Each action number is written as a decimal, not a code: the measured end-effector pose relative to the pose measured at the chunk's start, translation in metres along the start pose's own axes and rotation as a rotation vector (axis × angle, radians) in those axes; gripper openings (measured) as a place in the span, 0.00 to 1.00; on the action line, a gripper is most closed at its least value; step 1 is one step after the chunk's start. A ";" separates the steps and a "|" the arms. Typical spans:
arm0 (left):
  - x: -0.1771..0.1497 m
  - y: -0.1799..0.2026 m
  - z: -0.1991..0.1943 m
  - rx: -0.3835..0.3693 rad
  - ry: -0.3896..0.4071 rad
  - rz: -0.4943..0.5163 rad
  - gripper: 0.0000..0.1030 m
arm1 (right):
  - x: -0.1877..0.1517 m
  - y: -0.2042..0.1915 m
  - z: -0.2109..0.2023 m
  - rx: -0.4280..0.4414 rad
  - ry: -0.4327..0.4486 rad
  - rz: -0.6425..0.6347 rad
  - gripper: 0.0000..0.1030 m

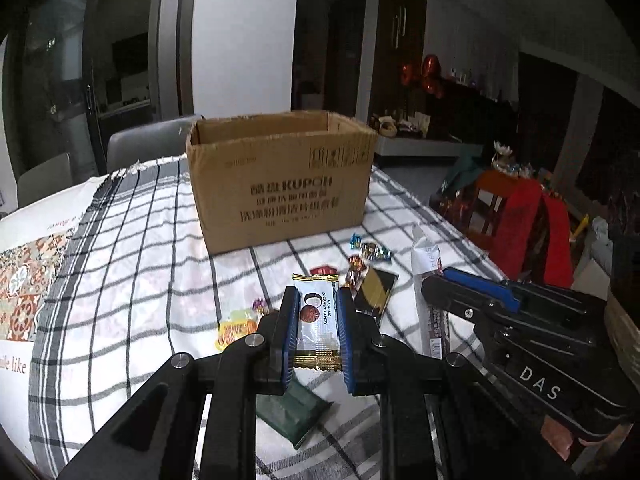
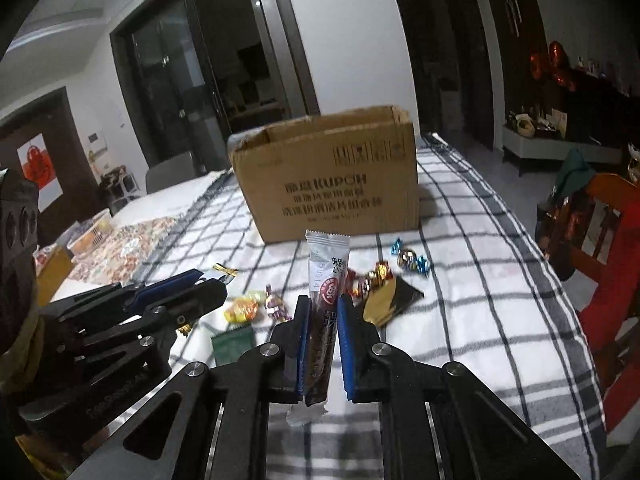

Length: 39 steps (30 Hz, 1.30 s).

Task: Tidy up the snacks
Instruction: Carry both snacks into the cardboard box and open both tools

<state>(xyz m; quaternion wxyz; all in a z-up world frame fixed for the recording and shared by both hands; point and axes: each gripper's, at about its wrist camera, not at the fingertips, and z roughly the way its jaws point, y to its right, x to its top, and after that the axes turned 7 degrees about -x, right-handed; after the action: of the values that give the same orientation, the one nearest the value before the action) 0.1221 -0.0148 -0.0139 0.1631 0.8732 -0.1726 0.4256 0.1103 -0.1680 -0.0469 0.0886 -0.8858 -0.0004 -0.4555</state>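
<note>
My left gripper [image 1: 317,297] is shut on a silver coconut candy packet [image 1: 318,322] with gold ends, held above the checked tablecloth [image 1: 132,264]. To its right, my right gripper [image 1: 438,278] is shut on a long silver and brown stick packet [image 1: 426,256]. In the right wrist view the stick packet [image 2: 328,268] stands upright between the pads of my right gripper [image 2: 324,304], and my left gripper [image 2: 210,280] shows at the left. An open cardboard box [image 1: 280,184] [image 2: 332,184] stands beyond both. A green packet [image 1: 294,412], a black and gold packet [image 1: 376,292] and wrapped candies [image 1: 370,250] lie on the cloth.
A yellow-orange candy [image 2: 240,308] and a purple one [image 2: 276,304] lie left of centre. A red-draped wooden chair [image 2: 612,248] stands past the table's right edge. A grey chair [image 1: 148,148] sits behind the table, and a patterned mat [image 1: 28,276] lies at the left.
</note>
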 end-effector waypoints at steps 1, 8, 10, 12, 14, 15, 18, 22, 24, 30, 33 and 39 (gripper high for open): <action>0.002 0.000 -0.002 0.002 0.008 0.000 0.19 | 0.002 -0.001 -0.002 0.002 0.007 -0.005 0.14; 0.022 -0.001 -0.013 0.017 0.065 0.011 0.19 | 0.018 -0.005 -0.007 0.029 0.055 -0.012 0.12; 0.028 -0.001 -0.013 0.023 0.079 0.014 0.19 | 0.022 -0.006 -0.008 0.029 0.076 -0.017 0.11; 0.034 -0.002 -0.015 0.027 0.097 0.014 0.19 | 0.029 -0.006 -0.008 0.032 0.097 -0.018 0.11; 0.041 -0.004 -0.016 0.027 0.113 0.012 0.19 | 0.035 -0.006 -0.009 0.036 0.120 -0.015 0.10; 0.042 -0.004 -0.017 0.028 0.119 0.013 0.19 | 0.039 -0.006 -0.010 0.034 0.136 -0.011 0.10; 0.052 -0.004 -0.017 0.030 0.140 0.019 0.19 | 0.049 -0.005 -0.011 0.033 0.167 -0.009 0.10; 0.065 -0.007 -0.017 0.033 0.167 0.024 0.19 | 0.063 -0.004 -0.011 0.028 0.205 -0.003 0.10; 0.071 -0.008 -0.016 0.037 0.179 0.030 0.19 | 0.070 -0.003 -0.011 0.021 0.227 0.000 0.10; 0.092 -0.013 -0.009 0.038 0.207 0.041 0.19 | 0.096 -0.001 -0.007 0.028 0.273 0.007 0.10; 0.107 -0.017 -0.004 0.040 0.221 0.050 0.19 | 0.110 -0.001 -0.001 0.033 0.290 0.005 0.10; 0.137 -0.029 0.013 0.050 0.238 0.068 0.19 | 0.141 -0.001 0.017 0.050 0.310 0.010 0.10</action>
<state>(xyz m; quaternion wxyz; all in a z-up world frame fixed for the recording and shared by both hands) 0.2226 -0.0172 0.0844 0.1463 0.8139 -0.1707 0.5358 0.2065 -0.1757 0.0572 0.1120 -0.8025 0.0065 -0.5860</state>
